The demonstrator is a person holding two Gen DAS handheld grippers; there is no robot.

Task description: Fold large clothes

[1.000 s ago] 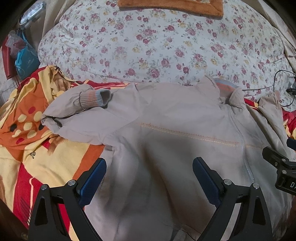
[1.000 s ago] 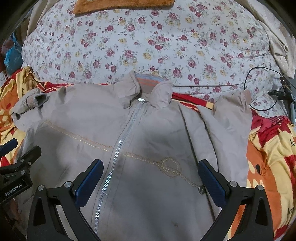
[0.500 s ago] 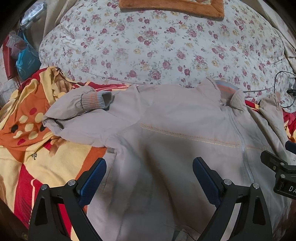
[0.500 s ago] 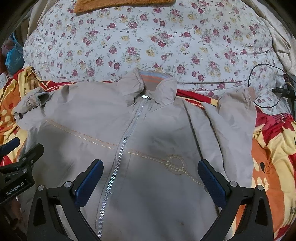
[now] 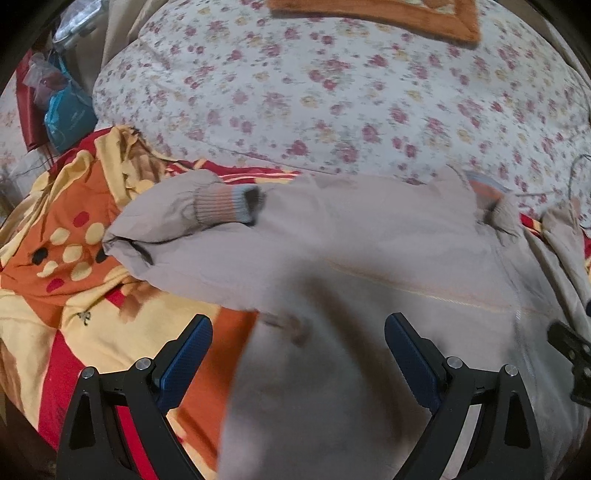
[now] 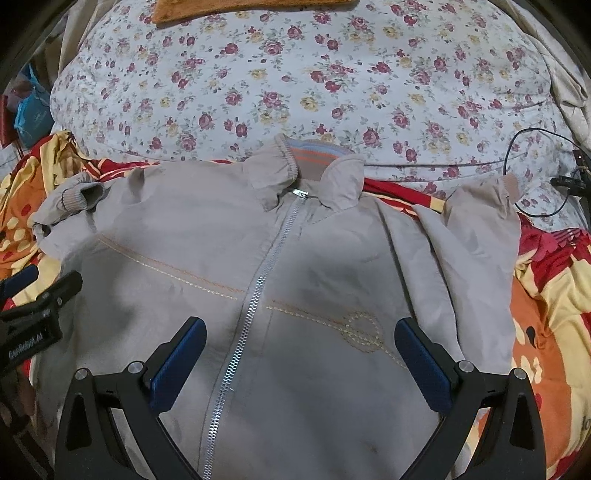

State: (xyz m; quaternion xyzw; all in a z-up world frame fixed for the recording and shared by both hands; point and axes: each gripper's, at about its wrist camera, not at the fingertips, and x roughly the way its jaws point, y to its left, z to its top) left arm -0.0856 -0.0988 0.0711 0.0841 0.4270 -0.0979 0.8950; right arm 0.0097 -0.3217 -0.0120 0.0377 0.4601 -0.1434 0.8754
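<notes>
A beige zip-up jacket [image 6: 207, 251] lies face up on the bed, collar [image 6: 310, 158] toward the pillow and zipper [image 6: 255, 295] closed. Its left sleeve is folded in, with the ribbed cuff [image 5: 225, 203] resting on the shoulder. The right sleeve [image 6: 480, 229] lies alongside the body. My left gripper [image 5: 297, 332] hovers open over the jacket's left side and blanket edge. Above the lower chest my right gripper [image 6: 301, 336] is open too, holding nothing. Each gripper shows at the edge of the other's view.
A floral quilt [image 6: 295, 74] bulges behind the jacket, with an orange towel [image 6: 236, 7] on top. A red, orange and yellow blanket [image 5: 66, 266] lies under the jacket. A black cable [image 6: 532, 170] runs at the far right. Bags [image 5: 62, 110] hang at the far left.
Both grippers have drifted slightly back and left over the jacket, so it sits lower and further right in view. The jacket itself has not moved; both stay open.
</notes>
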